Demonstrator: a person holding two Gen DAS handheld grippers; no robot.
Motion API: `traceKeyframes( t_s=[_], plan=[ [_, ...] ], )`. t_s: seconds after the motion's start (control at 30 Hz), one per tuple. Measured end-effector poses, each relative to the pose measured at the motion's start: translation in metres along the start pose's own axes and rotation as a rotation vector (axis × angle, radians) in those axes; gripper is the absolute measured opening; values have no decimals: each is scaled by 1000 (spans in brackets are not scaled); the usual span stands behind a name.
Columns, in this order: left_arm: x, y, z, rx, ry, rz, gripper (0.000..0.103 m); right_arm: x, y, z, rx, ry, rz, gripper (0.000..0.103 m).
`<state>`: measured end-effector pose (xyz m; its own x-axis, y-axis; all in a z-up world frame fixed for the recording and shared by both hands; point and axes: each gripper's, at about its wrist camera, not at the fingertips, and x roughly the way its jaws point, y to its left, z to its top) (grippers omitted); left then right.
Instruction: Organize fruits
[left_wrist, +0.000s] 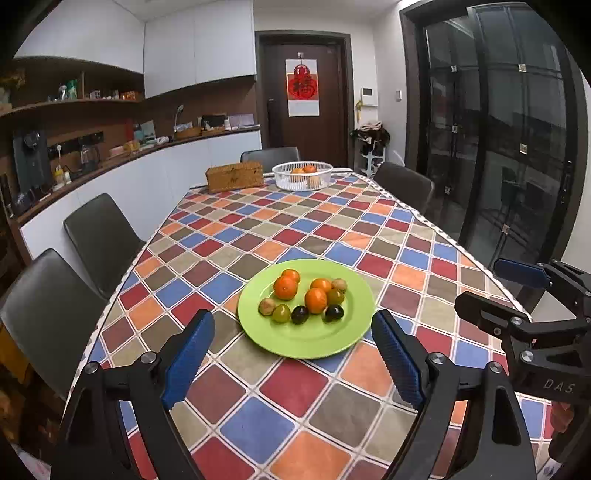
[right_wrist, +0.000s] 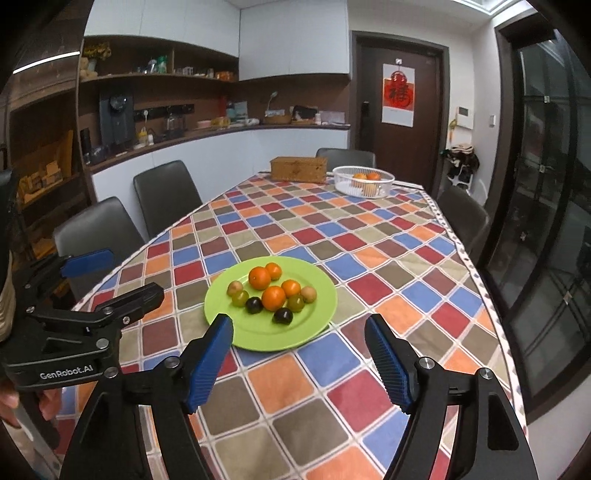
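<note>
I have both tongs hovering over the near end of the bench, the left tongs (left_wrist: 293, 354) and the right tongs (right_wrist: 299, 358) each spread wide with nothing between their blue pads. The green plate (left_wrist: 343, 332) lies just ahead of them on the checked cloth, carrying tangerines (left_wrist: 285, 287), green plums and dark plums in a loose cluster. I judge the plate sits close so either side can reach the fruit, while the white basket (left_wrist: 284, 181), already holding a few oranges, waits well apart at the far end beside a wicker box (left_wrist: 235, 177).
</note>
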<state>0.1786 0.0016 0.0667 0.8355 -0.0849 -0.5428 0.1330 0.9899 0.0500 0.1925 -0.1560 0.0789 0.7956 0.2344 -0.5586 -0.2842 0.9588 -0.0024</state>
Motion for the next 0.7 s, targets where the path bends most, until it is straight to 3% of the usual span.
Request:
traceKeyframes(
  t_s=[0.27,0.7],
  plan=[
    [-35,-10,-8,5,-38,-7,87,-31,-1,-12,30,-26,-5,74],
    [-55,-15,-19,-11,-51,-11,87,-59,3,-28,33,-47,-17,74]
  ],
)
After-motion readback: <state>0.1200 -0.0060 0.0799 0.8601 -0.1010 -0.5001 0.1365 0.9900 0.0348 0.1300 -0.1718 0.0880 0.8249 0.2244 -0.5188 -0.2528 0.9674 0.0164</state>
